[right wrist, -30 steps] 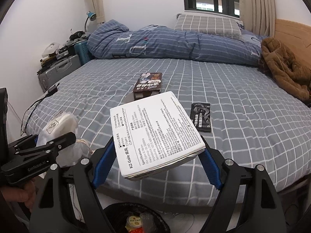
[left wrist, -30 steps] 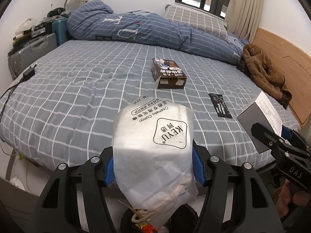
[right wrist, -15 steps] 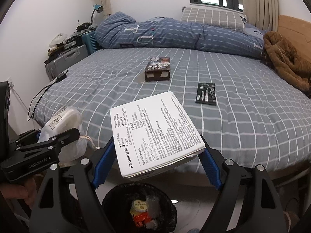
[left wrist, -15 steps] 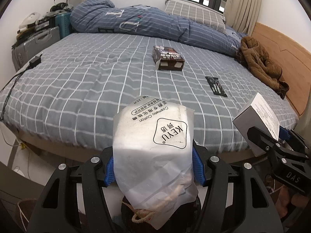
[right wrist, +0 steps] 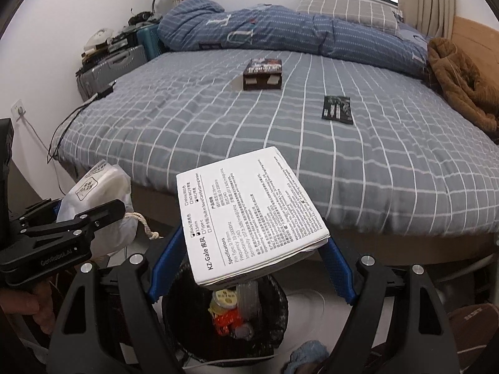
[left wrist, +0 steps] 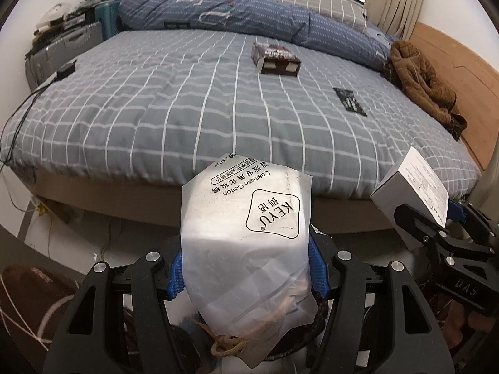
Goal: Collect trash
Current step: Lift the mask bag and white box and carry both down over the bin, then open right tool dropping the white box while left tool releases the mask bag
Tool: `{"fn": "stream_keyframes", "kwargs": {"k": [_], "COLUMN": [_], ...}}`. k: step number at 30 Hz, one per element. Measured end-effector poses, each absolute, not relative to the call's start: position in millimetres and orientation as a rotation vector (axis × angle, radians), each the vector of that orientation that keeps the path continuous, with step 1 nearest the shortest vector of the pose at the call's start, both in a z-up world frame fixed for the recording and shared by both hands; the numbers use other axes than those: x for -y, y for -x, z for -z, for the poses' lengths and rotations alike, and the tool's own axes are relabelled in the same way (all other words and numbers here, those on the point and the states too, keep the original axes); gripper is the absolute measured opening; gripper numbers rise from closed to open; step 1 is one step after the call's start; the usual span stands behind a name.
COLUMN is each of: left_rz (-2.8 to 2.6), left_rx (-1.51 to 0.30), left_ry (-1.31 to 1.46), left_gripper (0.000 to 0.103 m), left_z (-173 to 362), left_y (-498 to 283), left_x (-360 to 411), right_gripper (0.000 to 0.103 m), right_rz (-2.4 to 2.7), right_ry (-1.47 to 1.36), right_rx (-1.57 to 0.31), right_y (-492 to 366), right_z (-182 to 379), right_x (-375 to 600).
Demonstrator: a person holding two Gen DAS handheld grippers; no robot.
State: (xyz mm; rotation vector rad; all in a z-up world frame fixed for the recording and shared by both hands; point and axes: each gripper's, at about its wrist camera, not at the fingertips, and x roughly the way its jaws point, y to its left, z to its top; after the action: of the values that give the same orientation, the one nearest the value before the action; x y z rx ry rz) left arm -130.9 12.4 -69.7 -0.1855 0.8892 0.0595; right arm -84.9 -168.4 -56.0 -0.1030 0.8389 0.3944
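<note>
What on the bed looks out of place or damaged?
The dark box in the middle of the bed lies with its end flaps open. A flat black packet lies loose nearby, and a brown garment is crumpled by the headboard. Nothing is spilled.

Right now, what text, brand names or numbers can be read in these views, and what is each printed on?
"KEYU", "Cosmetic Cotton": plastic pouch in the left gripper; its Chinese lines are not quoted here.
"KZ-Gale", "Specifications", "3.5mm", "Type-c": white box in the right gripper; the finer print is too small.
"GenRobot.AI": left gripper body, right wrist view.
"DAS", seen inverted: right gripper body, left wrist view.
Dark box and black packet on the bed: print unreadable.
</note>
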Motion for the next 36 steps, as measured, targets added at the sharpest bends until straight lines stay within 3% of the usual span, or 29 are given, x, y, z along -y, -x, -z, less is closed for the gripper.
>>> {"fn": "stream_keyframes", "kwargs": {"k": [36], "left_rz": [-0.137], "left_rx": [-1.091], "left_ry": [0.205], "left_gripper": [0.06], "left_z": [180], "left_y": [134], "left_x": [-68], "right_gripper": [0.077], "right_rz": [-0.516], "right_ry": [0.203], "right_rx": [-1.207], "right_y": [78], "right_z": [199], "right_x": [106]}}
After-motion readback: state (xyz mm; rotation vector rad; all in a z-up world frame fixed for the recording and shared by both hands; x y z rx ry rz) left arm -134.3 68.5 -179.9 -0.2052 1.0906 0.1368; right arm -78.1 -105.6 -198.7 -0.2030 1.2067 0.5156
